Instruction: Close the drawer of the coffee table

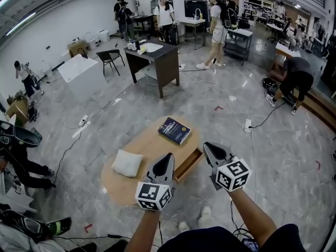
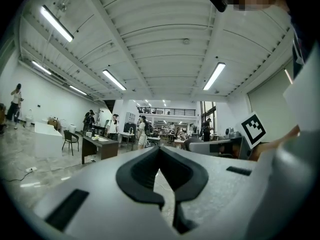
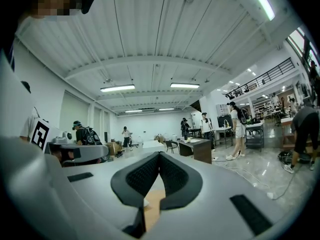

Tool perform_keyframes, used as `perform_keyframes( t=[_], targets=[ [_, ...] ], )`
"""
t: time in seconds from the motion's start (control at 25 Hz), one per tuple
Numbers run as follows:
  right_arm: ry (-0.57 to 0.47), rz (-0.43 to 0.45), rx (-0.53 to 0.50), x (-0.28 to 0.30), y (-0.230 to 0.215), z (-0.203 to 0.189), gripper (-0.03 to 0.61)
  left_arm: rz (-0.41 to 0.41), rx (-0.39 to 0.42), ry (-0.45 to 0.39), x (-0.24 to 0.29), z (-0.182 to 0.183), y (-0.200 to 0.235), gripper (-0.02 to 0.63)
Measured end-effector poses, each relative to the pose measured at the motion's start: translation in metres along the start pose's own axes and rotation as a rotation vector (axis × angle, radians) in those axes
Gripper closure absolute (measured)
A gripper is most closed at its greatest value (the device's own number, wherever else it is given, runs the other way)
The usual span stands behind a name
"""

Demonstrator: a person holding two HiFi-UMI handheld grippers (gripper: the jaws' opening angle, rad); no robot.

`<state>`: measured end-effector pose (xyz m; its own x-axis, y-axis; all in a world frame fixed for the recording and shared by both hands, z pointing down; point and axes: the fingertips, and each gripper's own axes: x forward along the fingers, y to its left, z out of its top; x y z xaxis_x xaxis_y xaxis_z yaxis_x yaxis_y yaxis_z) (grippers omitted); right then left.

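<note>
Head view: oval light-wood coffee table (image 1: 152, 140) on grey marbled floor (image 1: 226, 83), low in the middle of the picture. Shallow wooden drawer (image 1: 189, 164) pulled out at the table's right-hand long side, open, inside bare as far as visible. On the tabletop: dark blue hardback book (image 1: 174, 130) lying flat toward the far end, above the drawer; white square cushion (image 1: 127, 163) toward the near left end, well apart from the book.

Left gripper (image 1: 169, 156), grey with black pads and marker cube, held over the near edge of the table, between cushion and drawer in the picture. Right gripper (image 1: 207, 146) just to the right of the drawer's outer corner, over the floor. No contact with the drawer visible for either; height above the table not readable.

Left gripper view: left gripper (image 2: 160, 149) with pad tips pressed together, nothing between them; camera aimed level across the hall, ceiling strip lights above.

Right gripper view: right gripper (image 3: 160, 154) likewise closed tip to tip, nothing held; patch of tan tabletop below the pads.

Surroundings, head view: dark brown desk (image 1: 157, 62) beyond the table, white power strip (image 1: 248, 125) with cable on the floor to the right, several people standing at the far end of the hall.
</note>
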<state>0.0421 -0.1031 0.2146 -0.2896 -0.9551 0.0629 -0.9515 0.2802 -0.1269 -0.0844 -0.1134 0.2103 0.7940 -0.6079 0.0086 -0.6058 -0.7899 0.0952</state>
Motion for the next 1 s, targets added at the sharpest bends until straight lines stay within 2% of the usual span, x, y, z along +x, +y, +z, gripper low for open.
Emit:
perform_keyframes(
  t=[0.44,0.72,1.0],
  targets=[
    [0.042,-0.015,0.018,0.010,-0.038,-0.021,0.568,0.047,-0.039,0.010,0.035,-0.020,0.012,0.612],
    [0.062,-0.008,0.010,0.021,-0.062,-0.037,0.568,0.076,-0.068,0.035,0.051,-0.052,0.020,0.612],
    [0.096,-0.008,0.035,0.036,-0.076,-0.045,0.568,0.100,-0.074,0.059,0.063,-0.058,0.030,0.612]
  ],
)
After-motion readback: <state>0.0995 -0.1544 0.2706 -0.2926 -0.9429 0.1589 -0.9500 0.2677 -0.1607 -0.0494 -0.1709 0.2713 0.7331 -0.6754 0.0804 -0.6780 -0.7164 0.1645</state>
